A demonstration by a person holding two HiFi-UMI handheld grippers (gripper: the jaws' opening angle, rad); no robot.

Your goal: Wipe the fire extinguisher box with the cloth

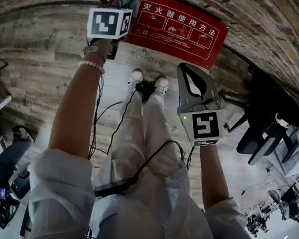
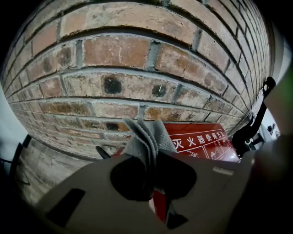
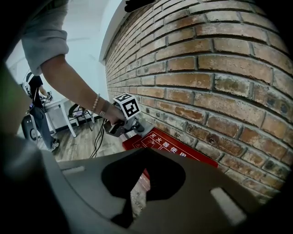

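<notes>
The red metal fire extinguisher box with white Chinese lettering (image 1: 177, 26) sits low on the floor against the wall, just ahead of and below the tips of my left hand-held gripper (image 2: 149, 153). It is clenched on the folded grey cloth (image 2: 144, 137), with a wad of folds sticking out past the tips so that fabric, not the jaws, would meet the lid. I'm pointing it at the end of the box (image 2: 201, 141) farthest from my other hand, which I judge is a sensible corner to start a sweep across the lettered top. I can't tell from here whether the cloth is touching the red surface or hanging just above it. My right hand-held gripper (image 1: 184, 67) hangs nearer to me, over the box's near end, jaws together with nothing between them; from its own view the box (image 3: 169, 148) lies beyond its tips. I take it that it is parked clear so it won't cross the wiping path. Beyond both tools rises the weathered red brick wall (image 2: 119, 50), and behind them the grey wooden plank floor (image 1: 41, 53) carries thin black cables (image 1: 98, 111) near my feet, which I'd rather not snag.
</notes>
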